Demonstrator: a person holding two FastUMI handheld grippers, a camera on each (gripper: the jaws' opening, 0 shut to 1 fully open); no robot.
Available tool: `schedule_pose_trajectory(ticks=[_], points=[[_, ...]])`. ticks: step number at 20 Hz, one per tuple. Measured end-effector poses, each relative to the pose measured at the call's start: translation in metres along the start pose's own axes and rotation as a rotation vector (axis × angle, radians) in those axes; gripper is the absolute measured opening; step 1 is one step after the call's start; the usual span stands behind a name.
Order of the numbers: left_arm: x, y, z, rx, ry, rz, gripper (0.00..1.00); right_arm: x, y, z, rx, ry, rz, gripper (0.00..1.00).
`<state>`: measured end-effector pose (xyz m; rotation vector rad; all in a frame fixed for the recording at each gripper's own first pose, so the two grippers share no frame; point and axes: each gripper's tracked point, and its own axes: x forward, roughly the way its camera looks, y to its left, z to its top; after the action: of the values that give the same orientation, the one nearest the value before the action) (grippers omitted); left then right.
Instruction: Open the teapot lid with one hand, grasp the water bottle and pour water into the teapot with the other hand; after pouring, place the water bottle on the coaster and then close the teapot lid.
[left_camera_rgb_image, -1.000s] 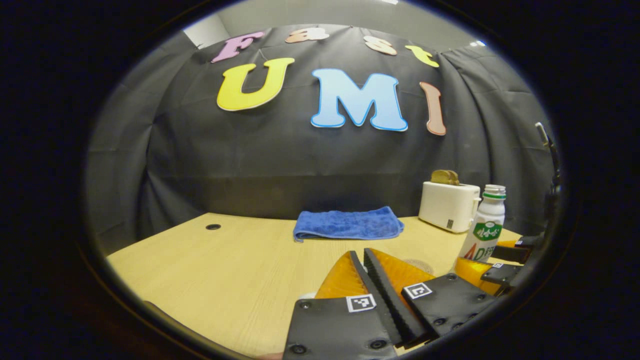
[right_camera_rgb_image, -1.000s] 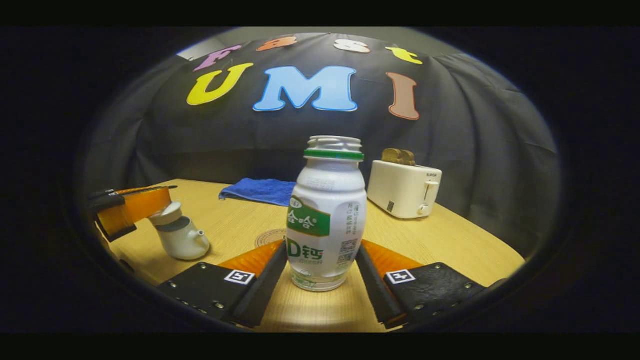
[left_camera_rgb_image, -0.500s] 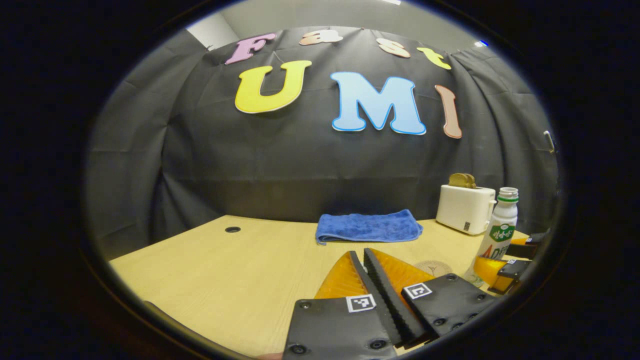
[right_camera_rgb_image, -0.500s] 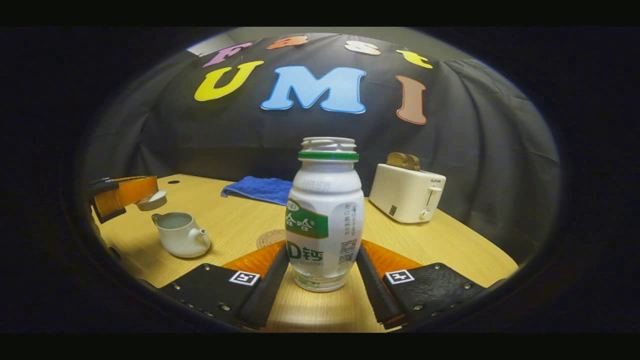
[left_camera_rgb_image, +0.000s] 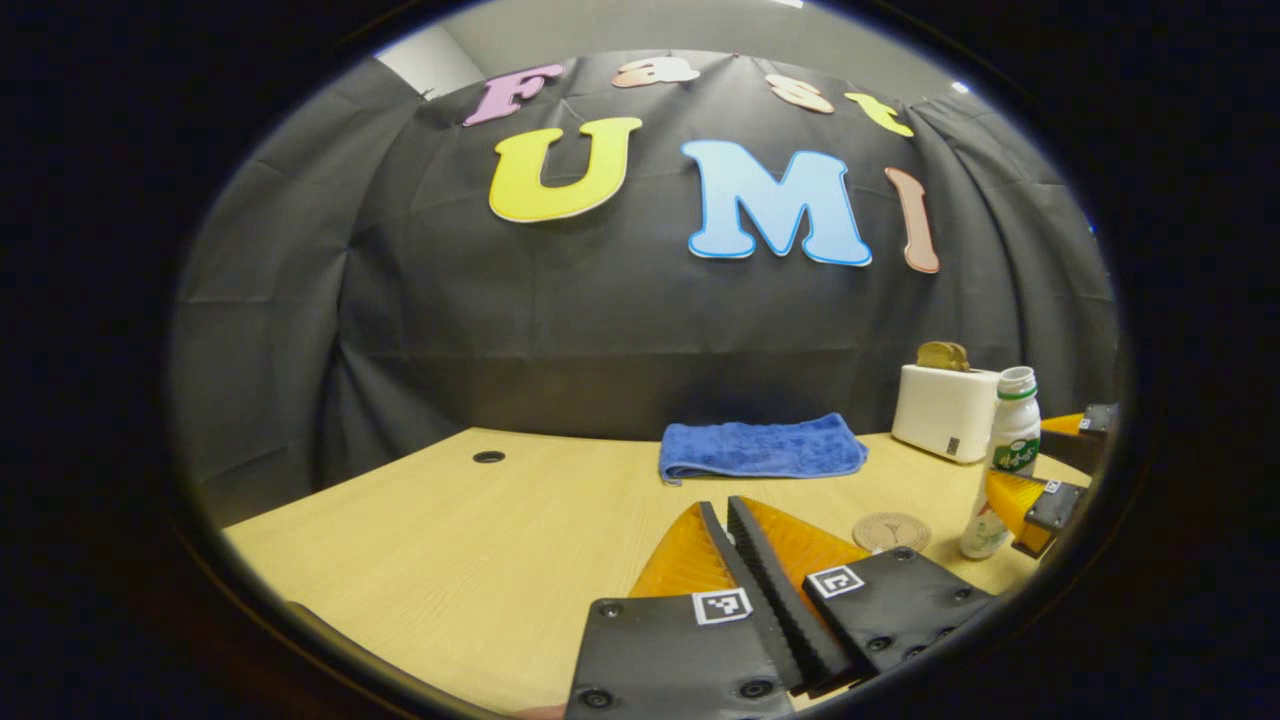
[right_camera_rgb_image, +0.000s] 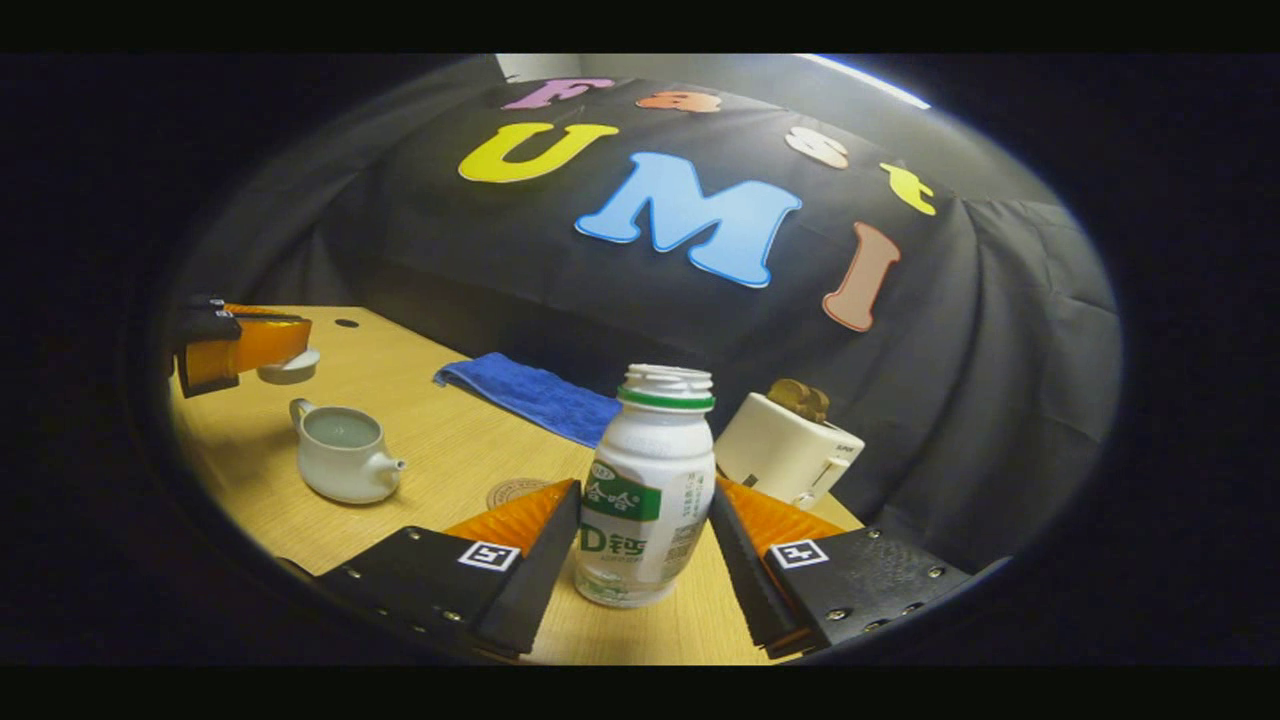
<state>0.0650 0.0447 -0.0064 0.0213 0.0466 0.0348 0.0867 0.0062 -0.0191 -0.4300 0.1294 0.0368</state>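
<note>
**Bottle gripped by the right gripper, lid held off the teapot by the left**

The water bottle is seen upright and uncapped between the 2 fingers of the right gripper, which are closed against its lower body on both sides. Whether its base rests on the table or is raised just above it cannot be told. In the left gripper view the same bottle is found at the far right, with that gripper's fingers on either side of it.

The teapot stands open on the table to the left of the bottle, well apart from it, with its spout turned toward the bottle. Above and behind it, the teapot lid is pinched at the tips of the left gripper. In the left gripper view that gripper's fingers are pressed nearly together; the lid itself is hidden there.

The round coaster lies flat on the table between the teapot and the bottle, just beside the right gripper's left finger. Farther back, a folded blue towel is laid near the wall, and a white toaster with bread in its slots stands behind the bottle.
</note>
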Motion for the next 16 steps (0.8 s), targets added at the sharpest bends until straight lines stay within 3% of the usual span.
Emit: schedule_pose_trajectory(ticks=[2,4,6,8,9,16], points=[[-0.001,0.003,0.001,-0.005,-0.003,0.004,1.0,0.002,0.002,-0.001,-0.006,0.004,0.001,0.67],[0.0,0.004,0.0,-0.009,-0.006,0.005,1.0,0.004,-0.001,-0.002,0.022,0.005,-0.007,0.7],[0.0,0.003,-0.001,-0.008,-0.003,0.003,1.0,0.002,-0.001,-0.002,0.028,0.01,-0.007,0.66],[-0.001,0.001,0.0,-0.008,-0.004,0.001,0.08,0.0,0.0,-0.001,0.032,0.003,0.0,0.66],[-0.001,0.002,0.0,-0.008,-0.004,0.001,0.08,0.0,0.001,-0.001,0.022,0.004,0.001,0.62],[-0.002,0.001,-0.001,-0.018,-0.004,-0.004,0.08,0.002,0.0,0.01,-0.1,-0.023,-0.017,0.62]])
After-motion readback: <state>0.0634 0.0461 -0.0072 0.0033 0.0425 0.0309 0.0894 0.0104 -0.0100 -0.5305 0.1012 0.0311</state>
